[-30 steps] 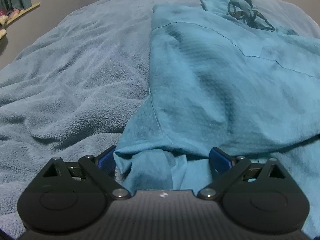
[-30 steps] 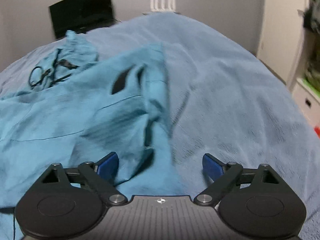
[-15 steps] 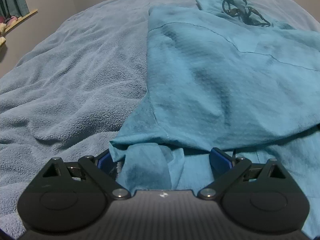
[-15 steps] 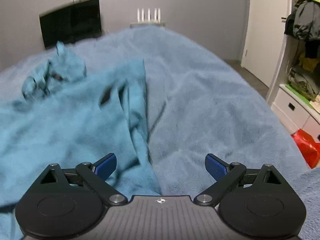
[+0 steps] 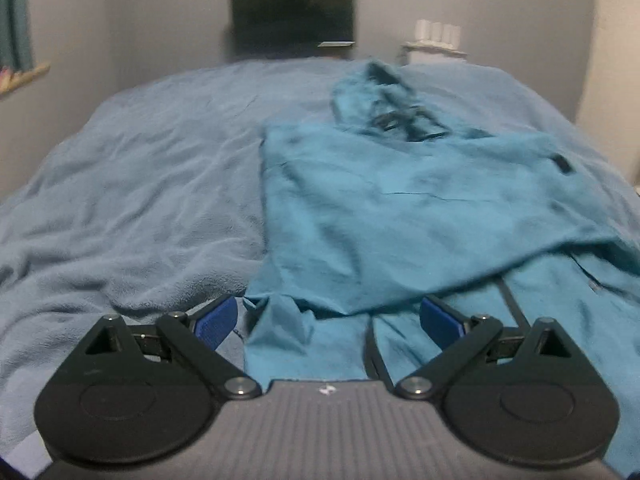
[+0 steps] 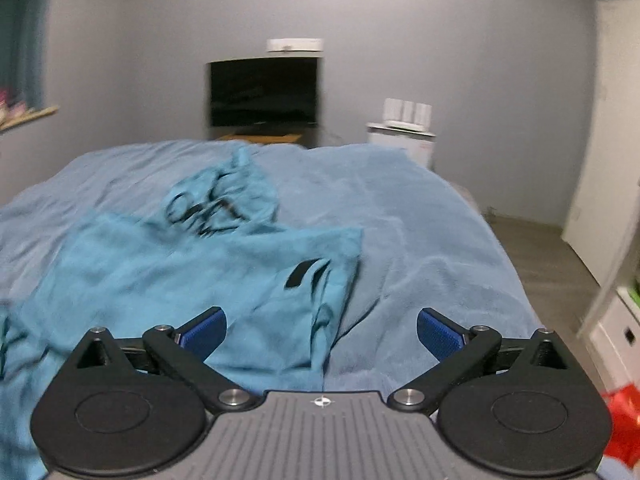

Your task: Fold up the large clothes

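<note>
A large teal hooded garment [image 5: 400,216] lies spread on the blue-grey bed blanket [image 5: 140,200], its hood with a dark drawstring [image 5: 396,120] at the far end. In the left wrist view my left gripper [image 5: 328,322] hangs open above the garment's near folded edge, with no cloth pinched by its blue pads. In the right wrist view the garment [image 6: 180,280] lies to the left, a dark slit [image 6: 300,274] near its right edge. My right gripper [image 6: 320,334] is above that edge, its jaws opening wide, nothing between them.
A dark screen [image 6: 264,92] stands against the grey wall beyond the bed, with a white unit [image 6: 400,140] to its right. Bare floor [image 6: 560,260], a white door, drawers and something red [image 6: 624,420] lie to the right of the bed. A window ledge [image 5: 24,76] is at left.
Both grippers have lifted and drawn back from the garment, so the far wall and screen now show. The right gripper's jaws have spread a little wider. The garment lies where it was.
</note>
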{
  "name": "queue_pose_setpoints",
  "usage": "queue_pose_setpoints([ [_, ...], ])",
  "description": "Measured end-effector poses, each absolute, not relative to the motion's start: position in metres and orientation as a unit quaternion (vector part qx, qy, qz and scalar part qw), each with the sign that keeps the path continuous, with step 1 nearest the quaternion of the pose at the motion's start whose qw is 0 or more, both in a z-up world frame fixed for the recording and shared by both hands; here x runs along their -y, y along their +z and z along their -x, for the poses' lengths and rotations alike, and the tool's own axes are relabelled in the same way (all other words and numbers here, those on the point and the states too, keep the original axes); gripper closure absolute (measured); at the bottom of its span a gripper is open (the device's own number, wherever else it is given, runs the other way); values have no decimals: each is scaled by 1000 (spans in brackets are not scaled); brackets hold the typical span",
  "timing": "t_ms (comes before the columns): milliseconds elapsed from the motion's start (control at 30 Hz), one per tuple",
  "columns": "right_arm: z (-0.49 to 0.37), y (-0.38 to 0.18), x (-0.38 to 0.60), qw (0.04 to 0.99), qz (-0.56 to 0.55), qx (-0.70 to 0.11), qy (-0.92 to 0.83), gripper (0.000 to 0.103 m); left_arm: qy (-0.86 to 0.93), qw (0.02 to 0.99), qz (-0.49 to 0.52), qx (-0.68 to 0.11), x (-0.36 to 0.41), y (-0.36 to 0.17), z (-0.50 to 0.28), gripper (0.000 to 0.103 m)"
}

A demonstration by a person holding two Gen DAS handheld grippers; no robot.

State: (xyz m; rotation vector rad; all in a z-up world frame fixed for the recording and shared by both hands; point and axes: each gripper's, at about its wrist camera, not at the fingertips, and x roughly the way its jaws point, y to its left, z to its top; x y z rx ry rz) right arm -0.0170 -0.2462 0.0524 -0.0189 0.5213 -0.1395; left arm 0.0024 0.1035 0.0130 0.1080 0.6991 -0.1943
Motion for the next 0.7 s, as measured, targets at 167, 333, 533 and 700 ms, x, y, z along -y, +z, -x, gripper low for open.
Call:
queue_pose_setpoints([
  [167, 52, 54, 240, 963, 38, -266, 13, 0, -155, 925, -136, -319, -86, 13, 47, 0],
  [333, 65, 52, 232, 932, 44, -340, 112, 0, -239, 879, -112, -398, -82, 25, 70, 0],
  [533, 97, 61, 220, 901, 84, -382, 186, 2, -258, 838, -152, -457, -60, 35, 95, 7],
  [700, 125, 74, 221, 887, 103, -398, 210, 9, -293, 806, -135, -497, -60, 36, 98, 43],
])
